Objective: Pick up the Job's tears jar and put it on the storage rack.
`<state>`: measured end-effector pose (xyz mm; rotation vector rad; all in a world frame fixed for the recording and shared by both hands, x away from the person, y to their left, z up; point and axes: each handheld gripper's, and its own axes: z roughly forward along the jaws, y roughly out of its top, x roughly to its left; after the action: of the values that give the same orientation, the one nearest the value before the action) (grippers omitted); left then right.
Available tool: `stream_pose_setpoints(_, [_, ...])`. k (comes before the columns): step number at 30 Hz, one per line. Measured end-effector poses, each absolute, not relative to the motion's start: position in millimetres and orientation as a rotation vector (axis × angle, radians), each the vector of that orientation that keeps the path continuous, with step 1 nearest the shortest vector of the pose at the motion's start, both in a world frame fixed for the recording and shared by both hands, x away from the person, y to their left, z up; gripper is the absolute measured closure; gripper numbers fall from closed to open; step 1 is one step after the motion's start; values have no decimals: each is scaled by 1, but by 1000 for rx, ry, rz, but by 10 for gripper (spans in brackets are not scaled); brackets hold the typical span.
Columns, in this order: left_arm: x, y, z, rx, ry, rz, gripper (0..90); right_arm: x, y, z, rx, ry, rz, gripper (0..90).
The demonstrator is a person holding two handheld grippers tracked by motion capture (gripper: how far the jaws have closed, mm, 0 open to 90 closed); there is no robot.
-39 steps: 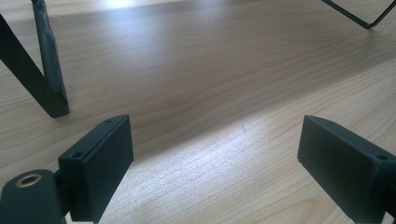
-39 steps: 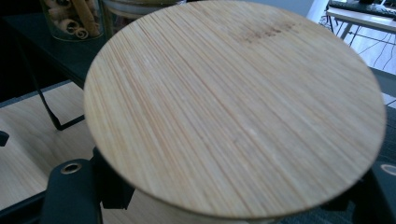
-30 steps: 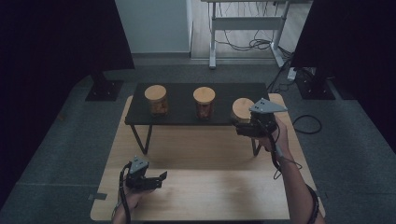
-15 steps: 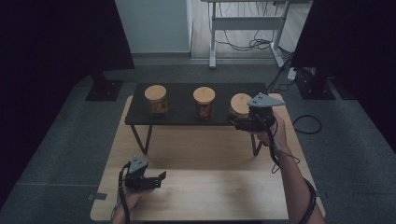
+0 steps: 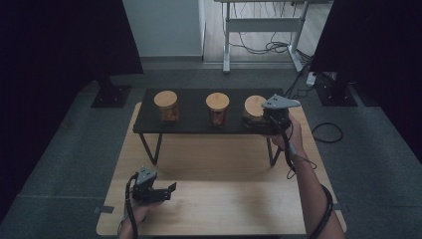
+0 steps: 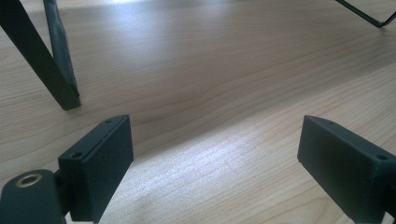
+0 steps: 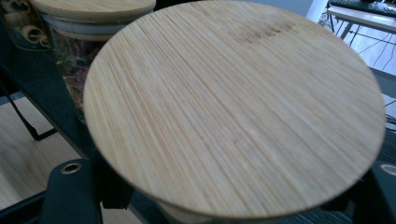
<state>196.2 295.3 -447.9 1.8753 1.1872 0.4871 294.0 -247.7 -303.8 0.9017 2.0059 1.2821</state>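
Note:
Three glass jars with round bamboo lids stand in a row on a low black shelf (image 5: 194, 124). My right gripper (image 5: 262, 118) is at the shelf's right end, shut on the right jar (image 5: 254, 106). In the right gripper view its lid (image 7: 233, 107) spreads over the jaws, which press the glass from both sides just under it. The middle jar (image 5: 217, 108) (image 7: 77, 46) holds reddish contents, and the left jar (image 5: 165, 105) stands farther off. My left gripper (image 5: 168, 191) (image 6: 215, 163) rests open on the wooden table (image 5: 224, 199) near the front left, with nothing between its fingers.
The shelf stands on thin black legs (image 6: 56, 70), leaving open wood under and before it. Grey carpet surrounds the table. A white desk frame (image 5: 261, 45) with cables, and dark stands, sit behind it.
My right gripper has shifted slightly away from the person and to the left along the shelf's right end with the jar. The left gripper has stayed put.

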Motion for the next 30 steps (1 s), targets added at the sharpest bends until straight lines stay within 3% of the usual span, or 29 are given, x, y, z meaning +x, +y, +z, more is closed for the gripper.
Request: stream_pose_setpoints(30, [194, 297, -447, 1864, 1192, 497, 101, 312, -243, -306, 1020, 2005, 1281, 243])
